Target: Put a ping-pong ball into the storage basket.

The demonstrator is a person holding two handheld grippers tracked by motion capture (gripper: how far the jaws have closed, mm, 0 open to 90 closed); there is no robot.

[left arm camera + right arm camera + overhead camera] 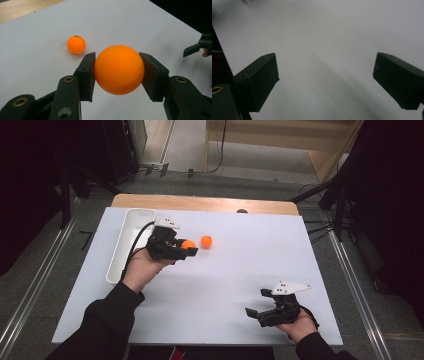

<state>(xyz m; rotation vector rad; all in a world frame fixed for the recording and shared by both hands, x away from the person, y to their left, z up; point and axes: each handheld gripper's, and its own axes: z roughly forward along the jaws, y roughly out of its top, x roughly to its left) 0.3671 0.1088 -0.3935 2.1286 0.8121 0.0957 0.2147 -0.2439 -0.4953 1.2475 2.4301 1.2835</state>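
Observation:
An orange ball (pixel 119 69) sits clamped between both pads of my left gripper (pixel 117 71), which is shut on it. From above, that ball (pixel 187 244) and the left gripper (pixel 186 248) are at the table's left middle, beside the white tray. A second orange ball (pixel 206 241) lies loose on the white tabletop just right of the held one; it is the small ball (pixel 76 44) farther off in the left gripper view. My right gripper (pixel 256 304) rests near the front right edge, its jaws wide apart with nothing between them (pixel 325 80).
A long white tray (pixel 129 242) stands along the left side of the white tabletop (pixel 235 270). A wooden strip (pixel 200 202) borders the far edge. In the left gripper view the right gripper's jaw tip (pixel 197 46) shows at the far right.

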